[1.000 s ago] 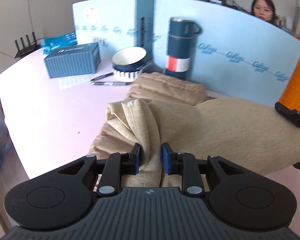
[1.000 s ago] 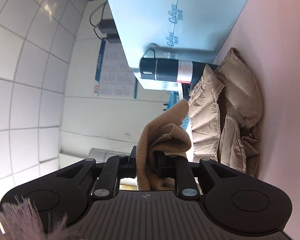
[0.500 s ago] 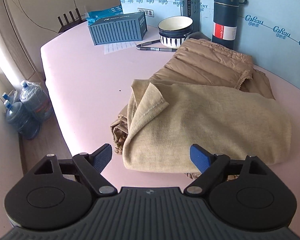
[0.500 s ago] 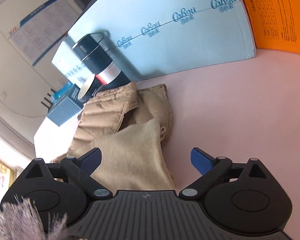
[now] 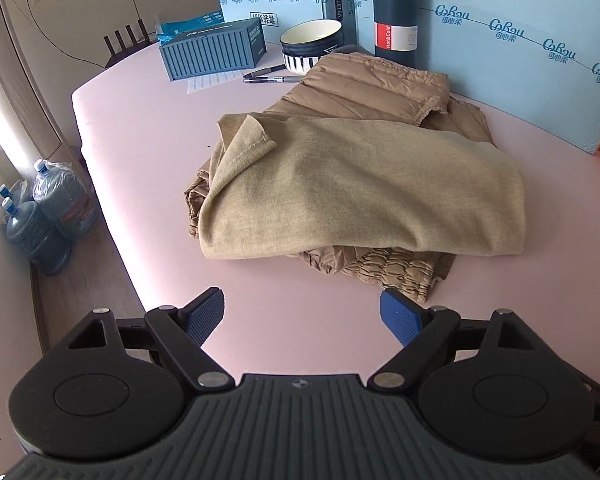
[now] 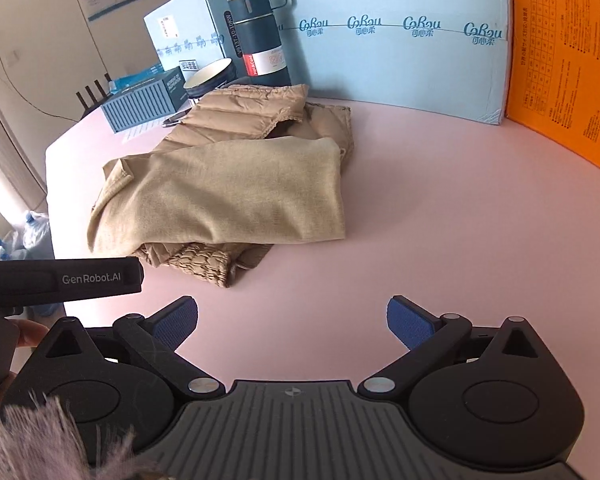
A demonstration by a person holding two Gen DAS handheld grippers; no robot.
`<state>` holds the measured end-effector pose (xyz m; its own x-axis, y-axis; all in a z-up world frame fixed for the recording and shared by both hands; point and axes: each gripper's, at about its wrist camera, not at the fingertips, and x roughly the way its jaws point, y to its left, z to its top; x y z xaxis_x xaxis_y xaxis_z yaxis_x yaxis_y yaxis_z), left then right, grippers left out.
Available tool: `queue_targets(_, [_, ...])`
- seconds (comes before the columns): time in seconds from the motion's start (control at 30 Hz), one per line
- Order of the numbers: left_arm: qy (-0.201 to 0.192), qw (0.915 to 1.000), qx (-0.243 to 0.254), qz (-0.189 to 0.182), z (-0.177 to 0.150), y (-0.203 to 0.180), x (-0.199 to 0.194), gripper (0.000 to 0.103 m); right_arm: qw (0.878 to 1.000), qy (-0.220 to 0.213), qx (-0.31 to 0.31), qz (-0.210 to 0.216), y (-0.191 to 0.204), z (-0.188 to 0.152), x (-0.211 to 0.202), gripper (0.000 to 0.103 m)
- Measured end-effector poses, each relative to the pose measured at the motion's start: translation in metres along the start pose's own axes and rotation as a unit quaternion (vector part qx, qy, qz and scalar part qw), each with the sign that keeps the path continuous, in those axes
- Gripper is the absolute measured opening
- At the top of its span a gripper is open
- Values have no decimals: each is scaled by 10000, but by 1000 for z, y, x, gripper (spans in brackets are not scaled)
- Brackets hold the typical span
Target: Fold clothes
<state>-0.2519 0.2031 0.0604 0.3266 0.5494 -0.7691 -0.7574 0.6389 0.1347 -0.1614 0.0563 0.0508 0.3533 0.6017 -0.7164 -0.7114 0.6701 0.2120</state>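
A second ago both tongs pinched the beige knit top (image 5: 364, 188); now the left tongs (image 5: 302, 314) and right tongs (image 6: 292, 320) gape empty at six o'clock. The top lies folded across the quilted jacket (image 5: 364, 80) mid-tabletop (image 5: 140, 140), suggesting one fold just finished. Only the right view shows the orange board (image 6: 560, 60) at two o'clock.

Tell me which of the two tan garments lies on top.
The smooth knit garment lies on top, folded; the quilted puffer jacket sits beneath it, sticking out at the far and near edges.
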Motion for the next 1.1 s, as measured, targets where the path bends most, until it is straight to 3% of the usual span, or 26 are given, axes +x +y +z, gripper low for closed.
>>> queue_targets(0.33, [23, 9998, 157, -115, -7, -16, -6, 84, 9992, 31, -383, -54, 1, -11, -13, 102])
queue_targets(1.1, [-36, 9990, 254, -363, -1, -26, 3, 84, 9990, 80, -241, -379, -8, -11, -16, 103])
